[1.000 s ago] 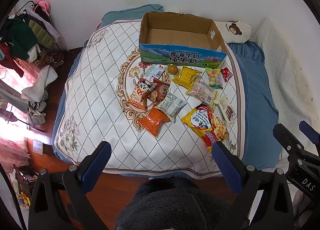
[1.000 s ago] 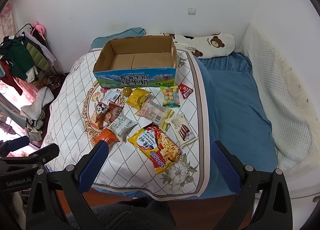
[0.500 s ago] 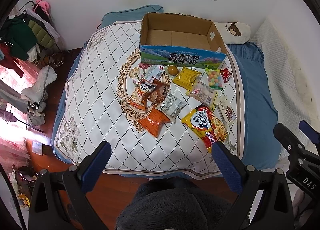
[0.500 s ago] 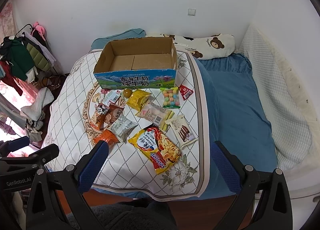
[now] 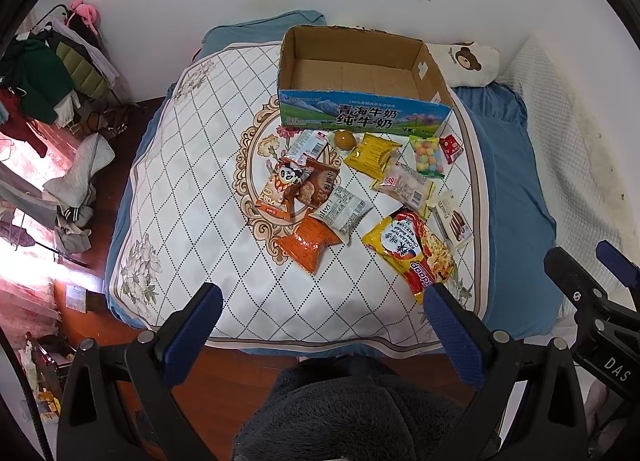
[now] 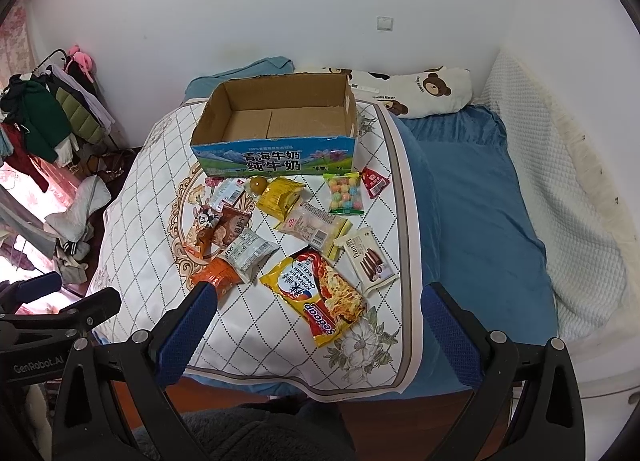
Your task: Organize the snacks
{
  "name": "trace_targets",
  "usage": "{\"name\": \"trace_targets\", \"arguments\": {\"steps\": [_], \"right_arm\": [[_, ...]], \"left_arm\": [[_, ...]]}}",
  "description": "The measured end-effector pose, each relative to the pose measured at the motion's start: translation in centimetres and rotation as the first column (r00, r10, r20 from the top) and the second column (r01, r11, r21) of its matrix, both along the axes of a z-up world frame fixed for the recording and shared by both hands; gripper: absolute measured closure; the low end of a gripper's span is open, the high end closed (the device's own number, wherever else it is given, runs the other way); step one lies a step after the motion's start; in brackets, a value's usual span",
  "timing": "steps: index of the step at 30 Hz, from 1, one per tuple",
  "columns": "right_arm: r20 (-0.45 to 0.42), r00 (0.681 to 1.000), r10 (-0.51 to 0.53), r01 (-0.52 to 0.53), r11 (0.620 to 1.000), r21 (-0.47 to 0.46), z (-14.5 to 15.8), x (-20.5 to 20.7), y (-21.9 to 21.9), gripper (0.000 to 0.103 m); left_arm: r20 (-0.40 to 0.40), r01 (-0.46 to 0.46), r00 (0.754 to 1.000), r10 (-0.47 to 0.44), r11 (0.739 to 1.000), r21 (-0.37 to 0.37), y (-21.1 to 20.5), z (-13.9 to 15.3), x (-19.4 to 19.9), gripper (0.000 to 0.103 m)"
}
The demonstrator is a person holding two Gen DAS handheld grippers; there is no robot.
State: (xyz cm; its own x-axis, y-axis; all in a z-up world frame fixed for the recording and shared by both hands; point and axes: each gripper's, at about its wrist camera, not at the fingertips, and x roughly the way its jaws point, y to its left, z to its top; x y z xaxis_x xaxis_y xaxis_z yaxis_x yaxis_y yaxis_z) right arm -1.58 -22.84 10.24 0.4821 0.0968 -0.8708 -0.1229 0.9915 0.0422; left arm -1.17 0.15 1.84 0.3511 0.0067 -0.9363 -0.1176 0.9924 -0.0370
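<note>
An empty cardboard box (image 5: 362, 73) (image 6: 276, 121) with a blue printed front stands at the far side of a quilted bed cover (image 5: 192, 181). Several snack packs lie in front of it: a yellow noodle pack (image 5: 412, 249) (image 6: 316, 289), an orange bag (image 5: 308, 243), a panda bag (image 5: 282, 185), a yellow pack (image 5: 372, 151), a bag of coloured balls (image 5: 428, 155) (image 6: 343, 193) and a biscuit box (image 5: 452, 219) (image 6: 368, 259). My left gripper (image 5: 320, 317) and right gripper (image 6: 316, 317) are open and empty, held above the bed's near edge.
A bear-print pillow (image 6: 424, 95) lies behind the box on a blue sheet (image 6: 480, 201). A clothes rack (image 5: 44, 77) and piled clothes stand left of the bed. White padding (image 6: 560, 181) lines the right wall. Wooden floor (image 5: 248, 365) lies below the bed's edge.
Both grippers have drifted slightly; the view of the bed shifted a little. Nothing on the bed has moved.
</note>
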Motion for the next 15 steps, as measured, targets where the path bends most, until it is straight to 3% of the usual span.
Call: {"name": "trace_targets", "arguments": {"steps": [15], "right_arm": [[-0.018, 1.000, 0.002, -0.001, 1.000, 0.026, -0.37, 0.13, -0.20, 0.000]], "left_arm": [[0.007, 0.005, 1.000, -0.005, 1.000, 0.001, -0.08, 0.29, -0.31, 0.000]]}}
